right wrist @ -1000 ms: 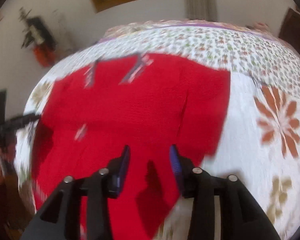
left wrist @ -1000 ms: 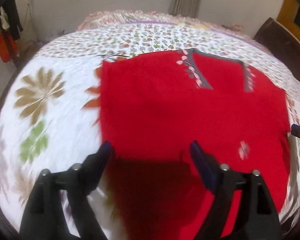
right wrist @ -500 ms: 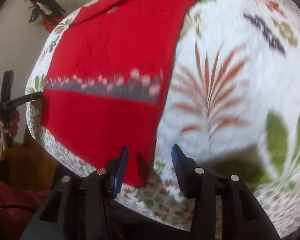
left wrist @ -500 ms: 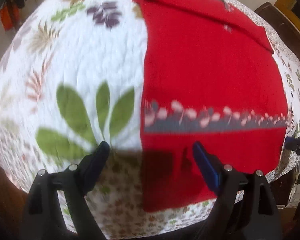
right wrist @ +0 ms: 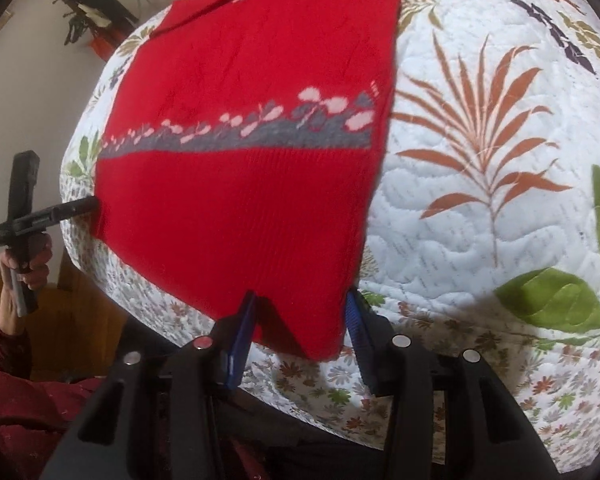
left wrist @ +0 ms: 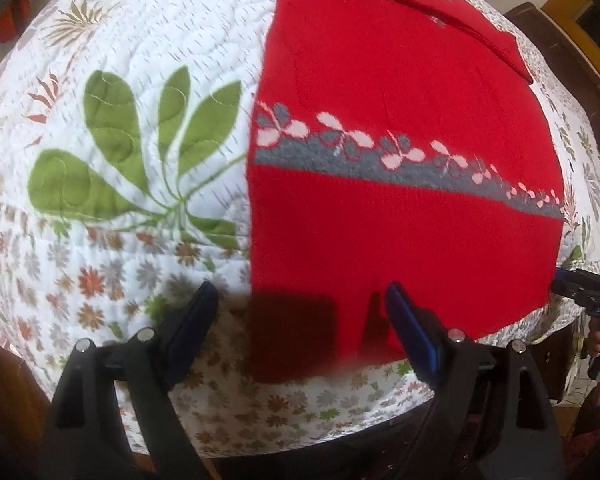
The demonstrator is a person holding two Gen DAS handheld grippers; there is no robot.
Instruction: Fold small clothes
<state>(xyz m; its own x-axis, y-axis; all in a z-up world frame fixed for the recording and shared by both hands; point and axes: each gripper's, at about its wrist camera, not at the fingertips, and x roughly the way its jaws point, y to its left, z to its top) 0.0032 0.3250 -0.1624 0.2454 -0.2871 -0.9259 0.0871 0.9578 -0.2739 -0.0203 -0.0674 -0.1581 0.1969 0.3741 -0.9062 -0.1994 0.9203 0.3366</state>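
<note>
Both claws, left (left wrist: 300, 324) and right (right wrist: 300, 322), gape wide and empty over the soft, limp red sweater's (left wrist: 400, 128) six-o'clock hem corners, probably the best grips.

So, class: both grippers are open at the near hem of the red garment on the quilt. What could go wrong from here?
1. The hem of the red garment overhangs the edge of the quilt. A pull toward the person may drag the whole garment off.
2. The left gripper straddles the garment's side edge, with one finger over bare quilt. It may pinch the quilt too.
3. The right gripper is at the other corner; uneven grips could skew the fold.
</note>
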